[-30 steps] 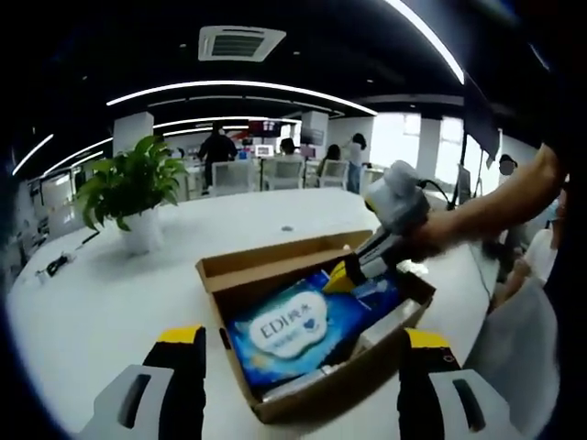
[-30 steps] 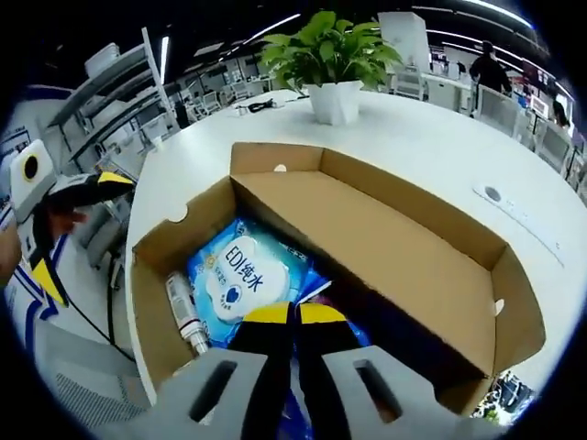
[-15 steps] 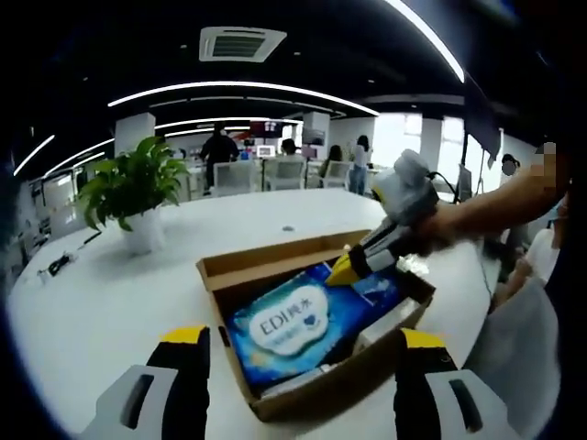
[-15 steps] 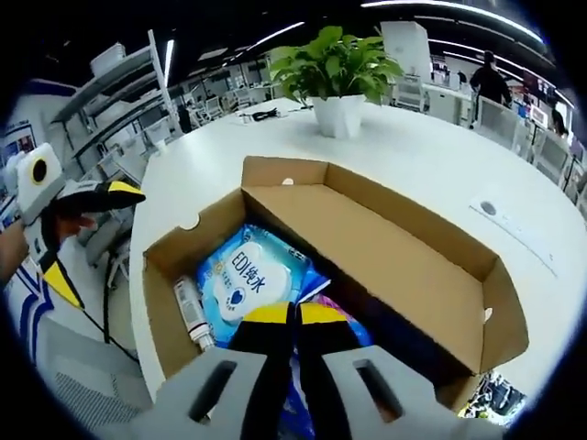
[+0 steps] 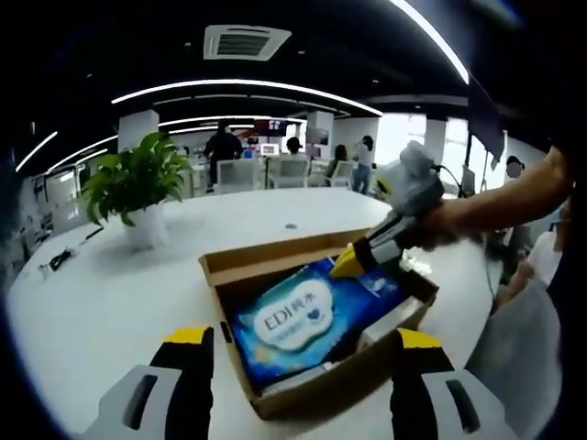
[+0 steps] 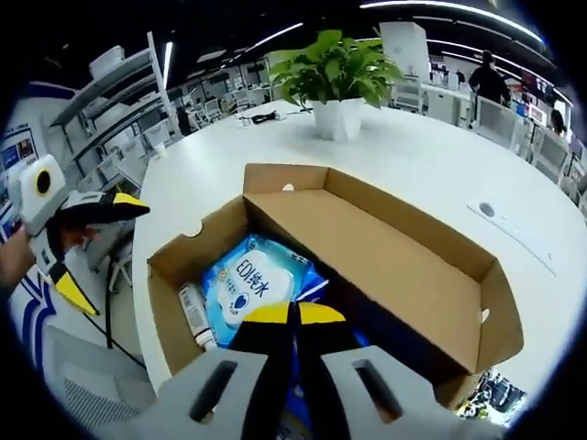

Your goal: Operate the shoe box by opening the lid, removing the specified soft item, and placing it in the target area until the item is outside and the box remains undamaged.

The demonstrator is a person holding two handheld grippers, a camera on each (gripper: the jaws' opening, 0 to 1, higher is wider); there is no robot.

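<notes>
Since a second ago the right gripper, jaws clamped on the blue wipes pack, is lifting its end inside the open shoe box, best drawn up slowly past the cardboard wall, while the left gripper is waiting with jaws apart.

The box sits at lower centre of the left gripper view, on the table. In it lies the wipes pack. A potted plant stands on the table at upper left, behind the box. In the right gripper view, a small bottle lies left of the pack, against the box's left wall.
</notes>
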